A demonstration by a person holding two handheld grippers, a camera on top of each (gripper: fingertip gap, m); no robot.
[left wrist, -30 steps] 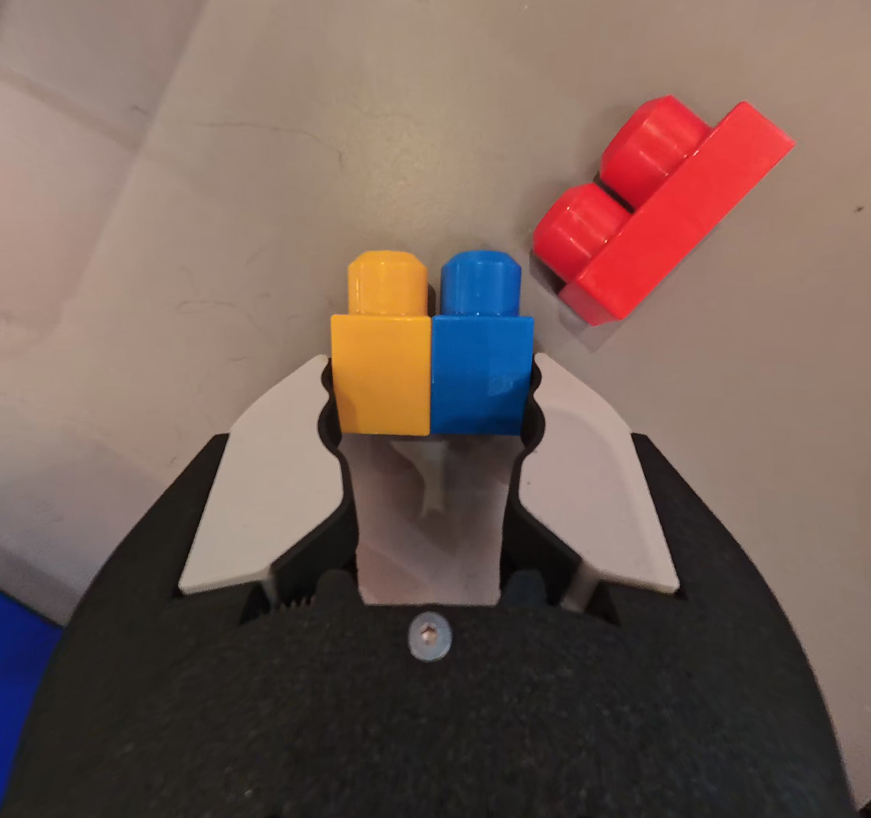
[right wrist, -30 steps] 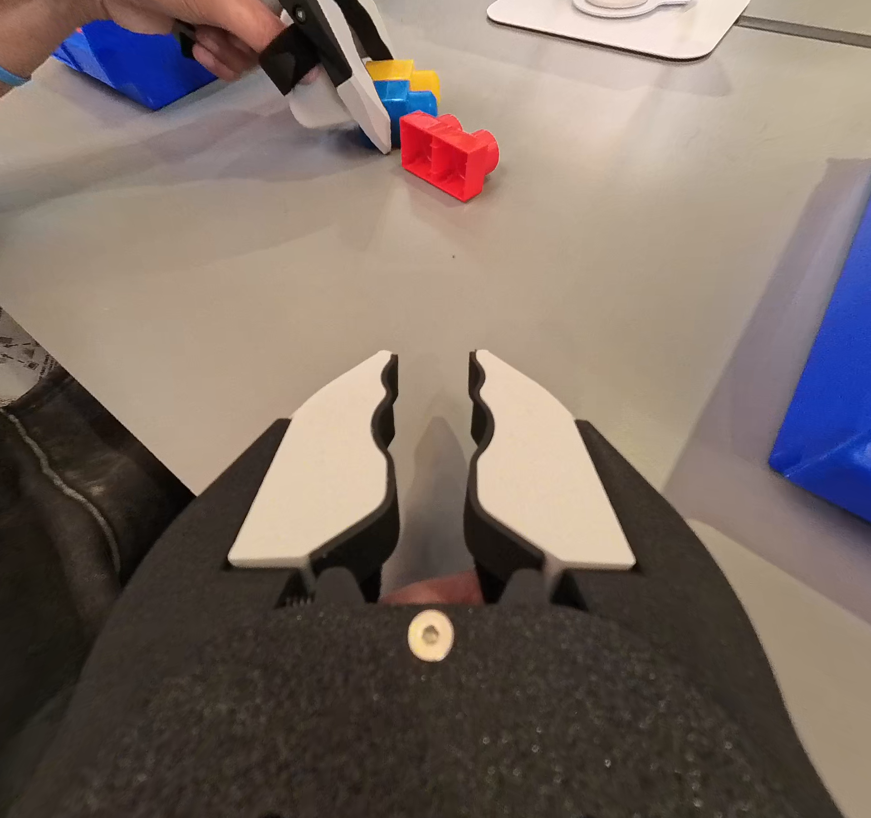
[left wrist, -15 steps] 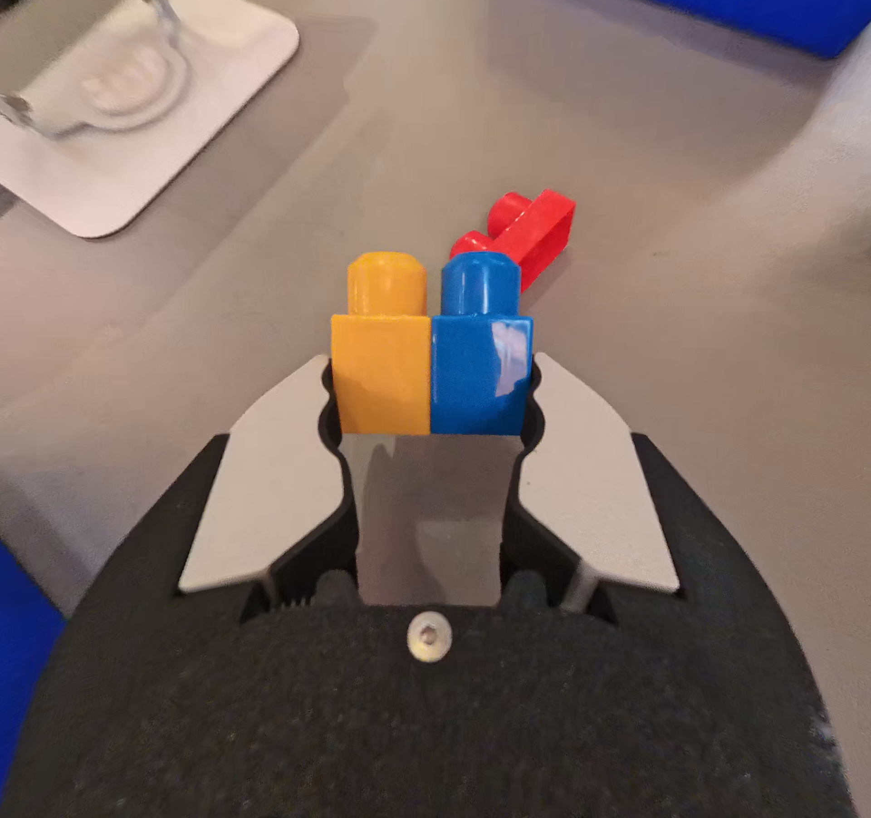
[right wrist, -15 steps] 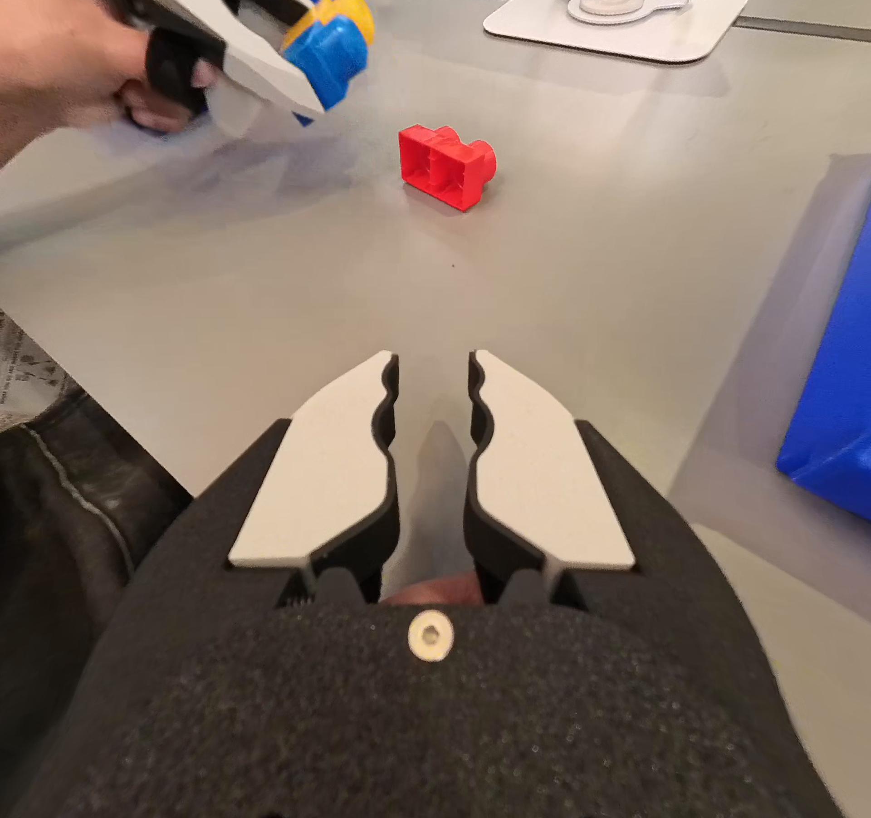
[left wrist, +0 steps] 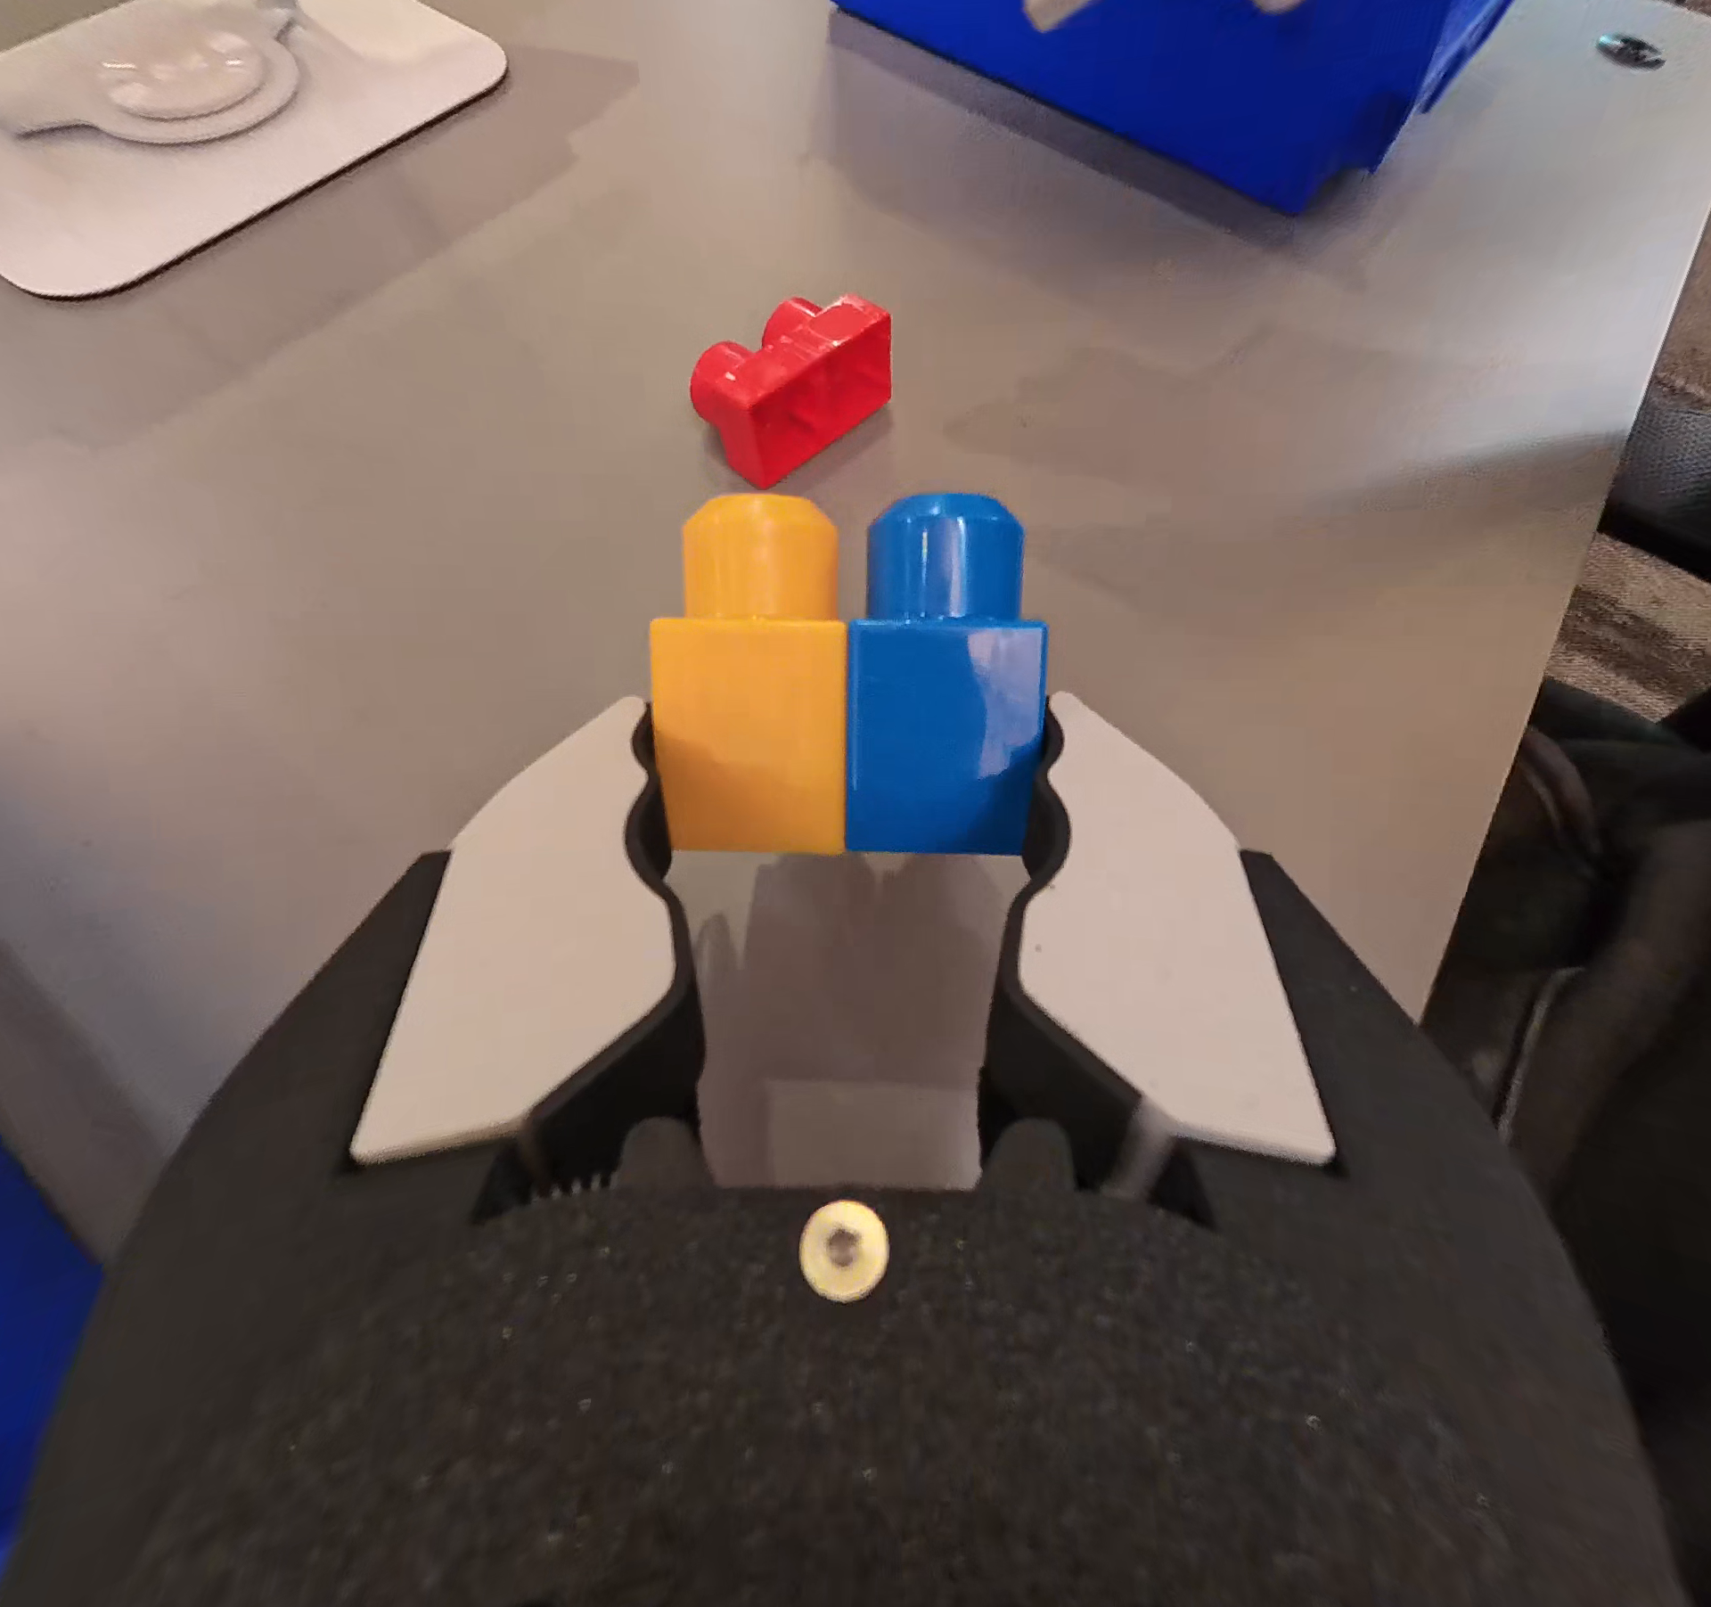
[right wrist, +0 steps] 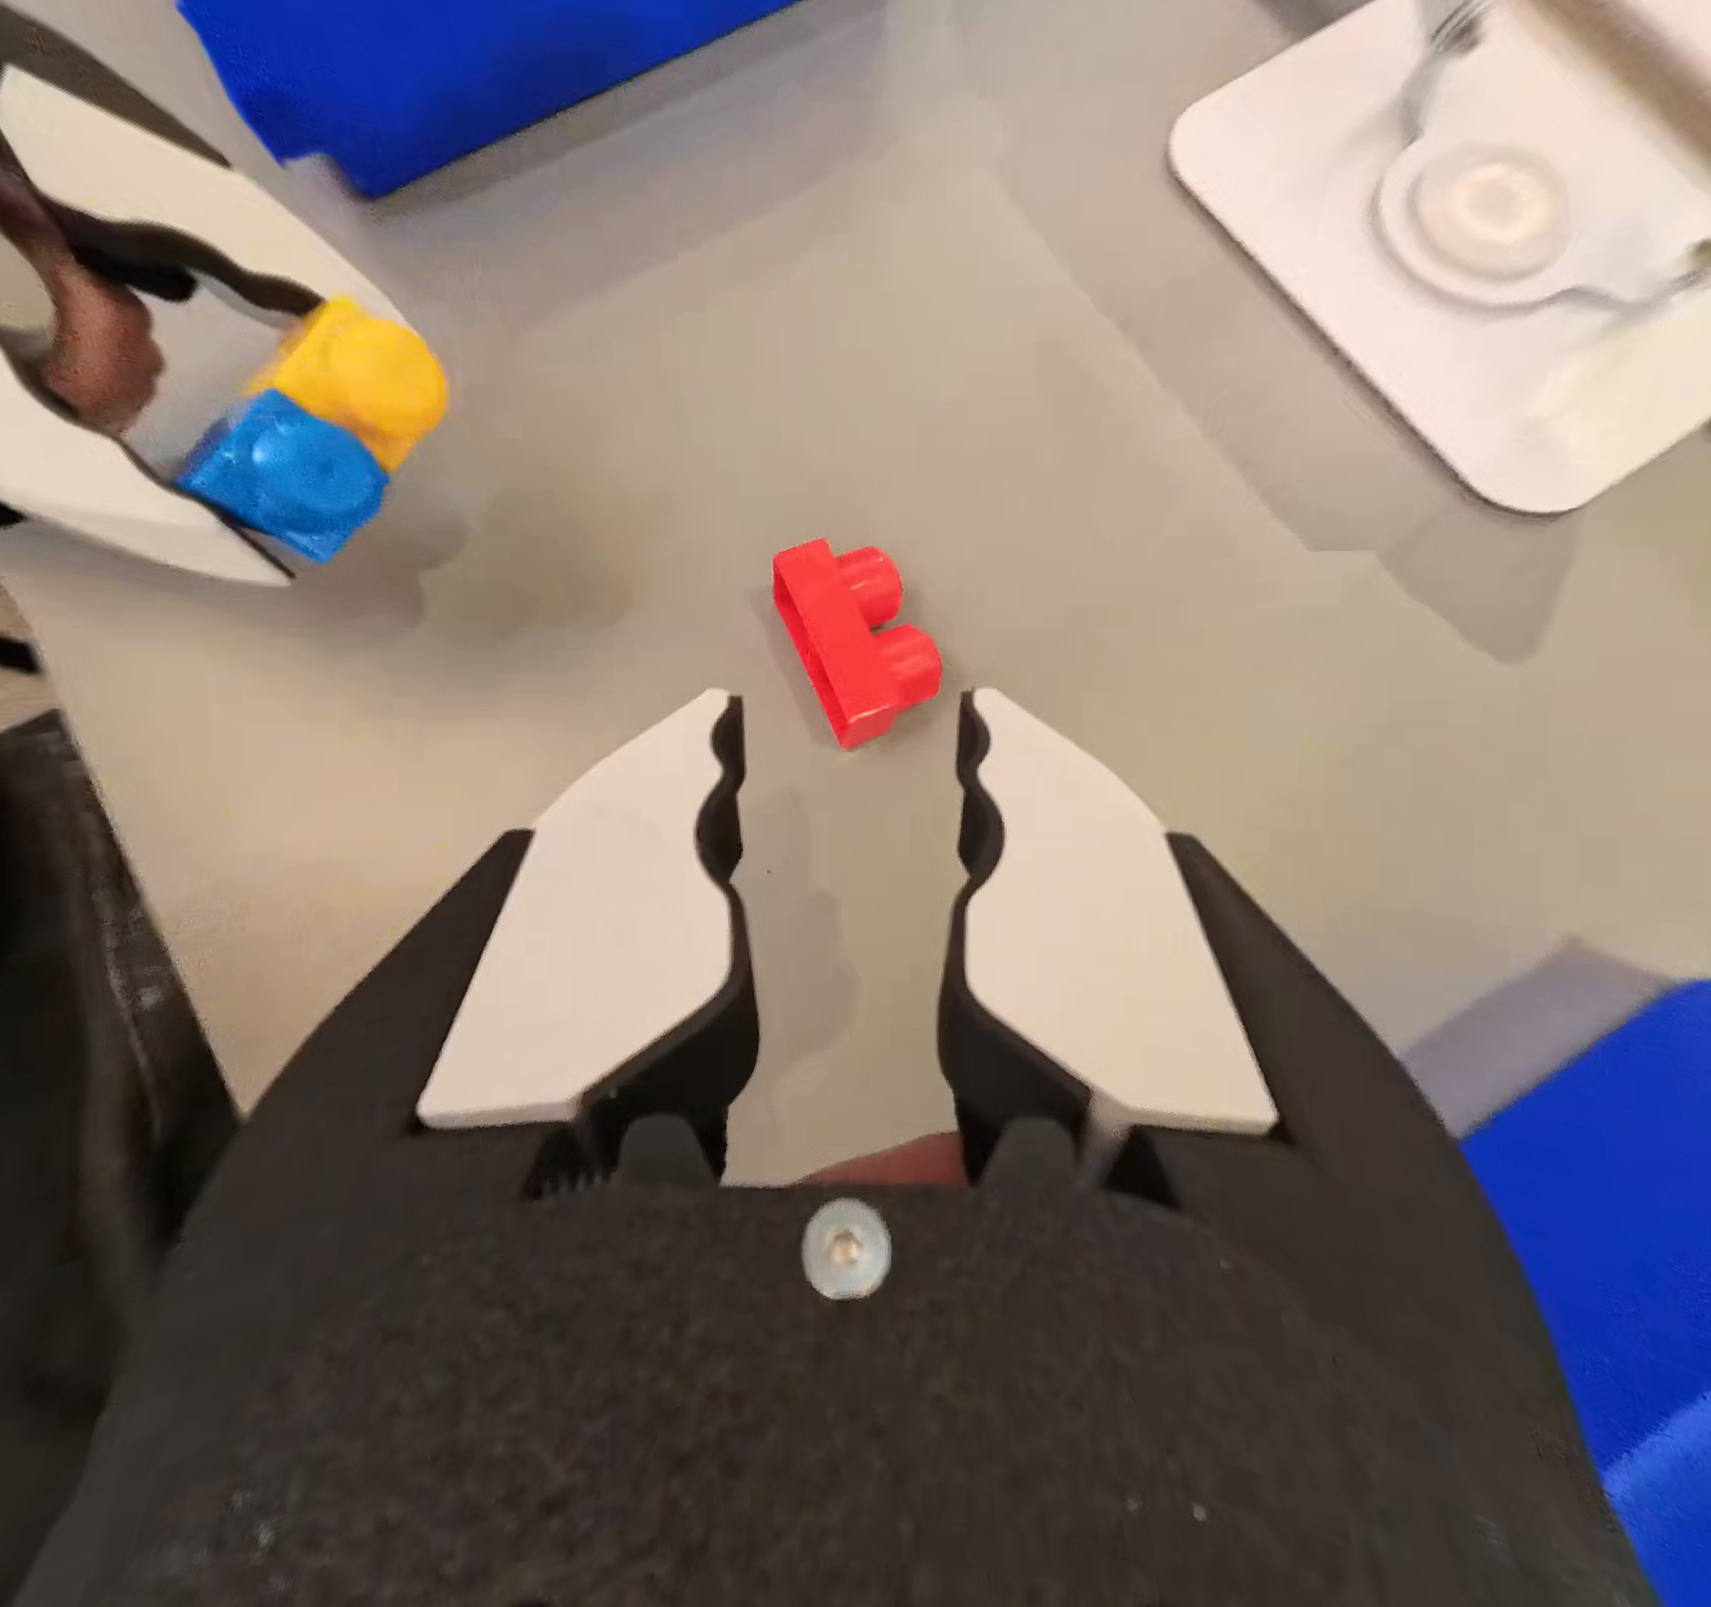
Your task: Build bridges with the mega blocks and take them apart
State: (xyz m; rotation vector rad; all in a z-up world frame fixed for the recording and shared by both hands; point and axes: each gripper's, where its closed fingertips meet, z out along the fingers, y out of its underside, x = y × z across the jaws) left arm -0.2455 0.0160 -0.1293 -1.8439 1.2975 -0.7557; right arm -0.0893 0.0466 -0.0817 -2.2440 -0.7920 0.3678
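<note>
Grey table (left wrist: 370,470): left tongs (left wrist: 847,729) pinch yellow-blue blocks (left wrist: 847,729); right tongs (right wrist: 850,711) spread.

blocks are all shiny smooth plastic, blue block (left wrist: 944,729) especially glossy, grey table (left wrist: 370,498) looks matt, gripper body (left wrist: 833,1424) rough grainy black

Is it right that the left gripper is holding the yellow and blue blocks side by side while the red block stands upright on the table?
Not quite. The left gripper does hold the yellow block and blue block side by side, but the red block lies on its side on the table, studs pointing sideways. The right wrist view shows it.
</note>
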